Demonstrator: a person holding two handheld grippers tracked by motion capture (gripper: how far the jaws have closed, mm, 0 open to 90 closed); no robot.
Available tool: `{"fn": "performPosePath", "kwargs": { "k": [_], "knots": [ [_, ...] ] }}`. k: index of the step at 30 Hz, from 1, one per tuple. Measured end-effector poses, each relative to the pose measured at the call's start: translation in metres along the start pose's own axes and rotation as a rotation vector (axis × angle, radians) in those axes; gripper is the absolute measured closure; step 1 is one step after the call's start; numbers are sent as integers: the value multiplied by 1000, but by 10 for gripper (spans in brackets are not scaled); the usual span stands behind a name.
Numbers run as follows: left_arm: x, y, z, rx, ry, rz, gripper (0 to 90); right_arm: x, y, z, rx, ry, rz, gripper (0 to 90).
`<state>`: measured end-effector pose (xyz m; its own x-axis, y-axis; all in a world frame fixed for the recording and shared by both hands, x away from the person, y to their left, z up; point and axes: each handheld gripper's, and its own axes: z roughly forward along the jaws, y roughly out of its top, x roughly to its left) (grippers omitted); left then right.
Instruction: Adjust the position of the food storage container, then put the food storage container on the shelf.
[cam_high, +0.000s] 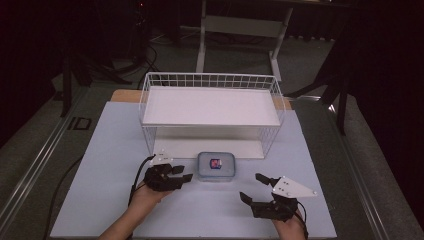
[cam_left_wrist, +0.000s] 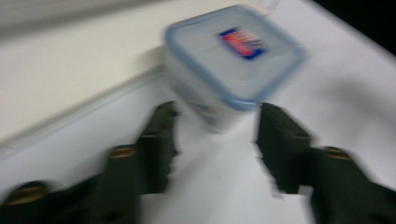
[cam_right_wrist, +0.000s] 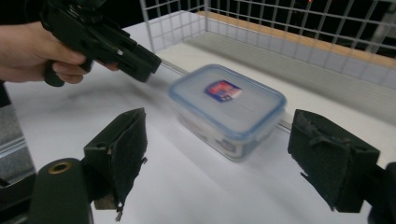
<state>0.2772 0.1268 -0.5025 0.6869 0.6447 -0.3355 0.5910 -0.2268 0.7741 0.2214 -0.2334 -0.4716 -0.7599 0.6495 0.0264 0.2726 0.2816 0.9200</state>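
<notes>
While both grippers (cam_high: 182, 173) (cam_high: 253, 186) gape wide beside it, the lidded box (cam_high: 216, 166) seems empty.

Your high view is dim, dark surroundings, table (cam_high: 100, 200) evenly lit, your left gripper view heavily motion-blurred, container (cam_left_wrist: 233, 51) smeared, your right gripper view mostly sharp.

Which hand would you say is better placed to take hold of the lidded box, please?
Probably the left. The left tongs sit open right beside the box, one corner almost between the jaws. The right tongs are open too, but farther back.
</notes>
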Motion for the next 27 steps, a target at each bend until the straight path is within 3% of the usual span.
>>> {"fn": "performPosePath", "kwargs": {
  "k": [3,5,7,11,14,17,19,20,21,24,26,27],
  "knots": [
    [-12,-2,-9,-2,-9,51,89,7,1,2,5,-14,-40,194],
    [-17,-3,-15,-39,-32,57,22,9,0,5,27,-6,-54,194],
    [-21,-2,-19,-62,-59,57,21,10,2,7,21,-4,-32,189],
    [-28,4,-24,-77,-96,68,21,11,7,5,-23,-20,-53,184],
    [-31,12,-26,-97,-96,86,23,8,15,9,2,5,-22,188],
    [-28,22,-24,-90,-137,59,25,3,17,16,17,45,17,191],
    [-24,27,-22,-82,-158,60,26,1,18,22,48,20,5,191],
    [-23,29,-20,-80,-156,62,50,0,19,24,57,2,9,190],
    [-22,31,-18,-80,-149,68,54,-2,21,27,59,17,31,190],
    [-18,35,-11,-57,-113,80,54,-7,28,32,53,-3,23,191],
    [-16,38,-6,-50,-115,36,47,-10,32,35,22,-9,8,191],
    [-15,40,-4,-39,-113,25,43,-12,35,36,28,-2,22,193]
  ]
}}
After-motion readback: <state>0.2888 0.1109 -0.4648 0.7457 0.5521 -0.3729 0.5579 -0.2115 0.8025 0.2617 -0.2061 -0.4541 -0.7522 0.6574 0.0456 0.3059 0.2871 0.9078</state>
